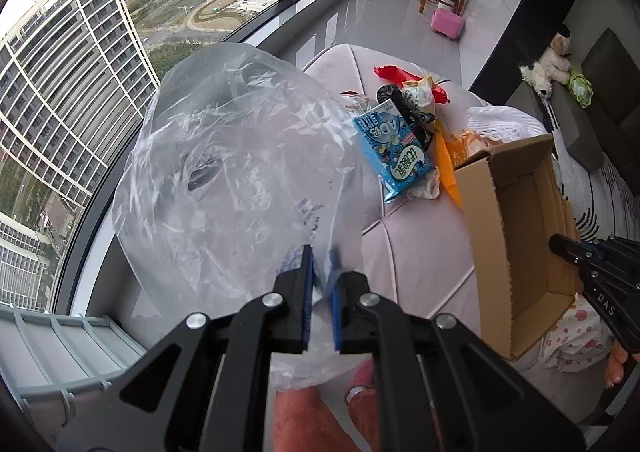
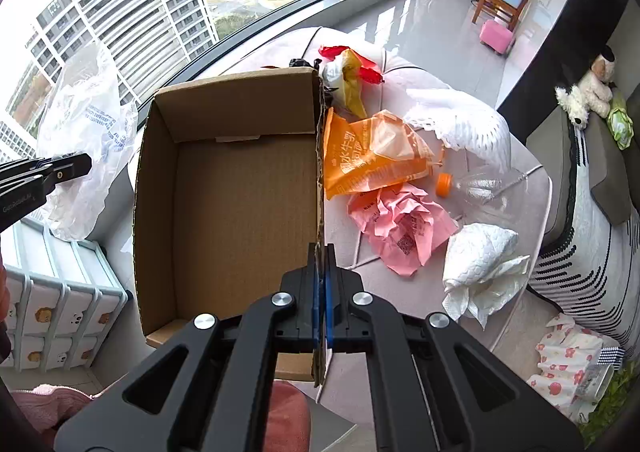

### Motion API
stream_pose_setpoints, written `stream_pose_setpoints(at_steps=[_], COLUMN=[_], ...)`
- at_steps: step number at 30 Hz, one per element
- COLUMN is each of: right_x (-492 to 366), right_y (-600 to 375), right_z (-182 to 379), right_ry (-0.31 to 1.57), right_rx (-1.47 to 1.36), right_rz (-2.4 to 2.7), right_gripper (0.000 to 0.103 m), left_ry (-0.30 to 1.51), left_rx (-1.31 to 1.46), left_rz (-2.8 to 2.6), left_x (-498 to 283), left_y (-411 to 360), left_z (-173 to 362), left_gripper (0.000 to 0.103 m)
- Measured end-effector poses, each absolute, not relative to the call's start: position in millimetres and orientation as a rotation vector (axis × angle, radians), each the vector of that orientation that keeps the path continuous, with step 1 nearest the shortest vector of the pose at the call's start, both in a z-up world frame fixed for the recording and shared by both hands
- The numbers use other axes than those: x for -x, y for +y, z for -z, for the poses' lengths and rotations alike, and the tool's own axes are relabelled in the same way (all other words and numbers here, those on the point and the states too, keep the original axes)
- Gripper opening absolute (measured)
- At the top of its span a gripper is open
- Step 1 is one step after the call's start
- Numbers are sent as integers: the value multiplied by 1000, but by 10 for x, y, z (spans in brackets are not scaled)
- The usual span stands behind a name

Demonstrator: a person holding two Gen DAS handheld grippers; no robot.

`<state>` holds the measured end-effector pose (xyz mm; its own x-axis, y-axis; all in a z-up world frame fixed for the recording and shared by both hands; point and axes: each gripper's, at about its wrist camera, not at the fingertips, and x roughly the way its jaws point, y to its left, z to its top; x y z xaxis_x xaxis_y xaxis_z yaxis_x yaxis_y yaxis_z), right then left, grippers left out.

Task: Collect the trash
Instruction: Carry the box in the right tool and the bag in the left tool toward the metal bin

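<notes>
My left gripper [image 1: 321, 264] pinched tight on clear plastic bag [image 1: 224, 172], bag ballooning ahead of fingers. My right gripper [image 2: 321, 264] clamped on wall of cardboard box [image 2: 240, 204], box open to its left. Orange wrapper [image 2: 368, 152], pink paper [image 2: 400, 228], tissue [image 2: 480, 264] lie right of it on pouf [image 2: 532, 188].

Crinkly clear plastic bag [image 1: 224, 172], matt corrugated cardboard box [image 2: 240, 196], glossy tiled floor [image 2: 420, 24].
</notes>
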<state>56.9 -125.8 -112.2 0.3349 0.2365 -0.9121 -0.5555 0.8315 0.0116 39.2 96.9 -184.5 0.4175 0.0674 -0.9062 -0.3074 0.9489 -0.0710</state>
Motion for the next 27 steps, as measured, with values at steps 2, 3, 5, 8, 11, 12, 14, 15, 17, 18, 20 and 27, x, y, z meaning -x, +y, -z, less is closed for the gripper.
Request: stream_pose_setpoints(at_steps=[2, 3, 5, 8, 11, 12, 14, 15, 17, 18, 20, 27], right_x=[-573, -582, -588, -634, -728, -780, -908, -983, -1126, -1190, -1353, -1855], right_y=[-981, -825, -471, 149, 844, 1097, 1590, 1828, 2312, 2549, 2977, 4093], right_z=[1056, 1034, 1002, 1031, 1145, 1202, 1311, 1379, 1537, 1598, 1784, 2708], right_ry=[1103, 1098, 1084, 1075, 1080, 1088, 1113, 1127, 1155, 1162, 1163, 1233], right_rx=[343, 349, 371, 403, 424, 433, 434, 429, 424, 423, 442, 457], right_rz=[-574, -598, -640, -688, -708, -704, -697, -693, -692, -692, -688, -653], right_gripper=[2, 2, 2, 2, 2, 2, 2, 2, 2, 2, 2, 2], left_ry=[1102, 1095, 1083, 1073, 1078, 1090, 1113, 1123, 1143, 1150, 1164, 1205], left_rx=[282, 301, 333, 355, 376, 379, 390, 389, 378, 379, 383, 428], left_rz=[-275, -294, -321, -350, -350, -347, -336, -331, -332, -331, -332, -345], left_x=[-306, -260, -182, -118, -161, -204, -312, -370, -491, -555, -679, -1027], left_y=[1197, 1331, 1634, 2163, 2794, 3021, 3461, 3678, 4066, 4251, 4569, 5311], left_z=[1784, 1761, 1736, 1747, 1839, 1893, 2011, 2071, 2202, 2278, 2445, 3220], left_gripper=[8, 8, 8, 8, 8, 8, 8, 8, 8, 8, 8, 8])
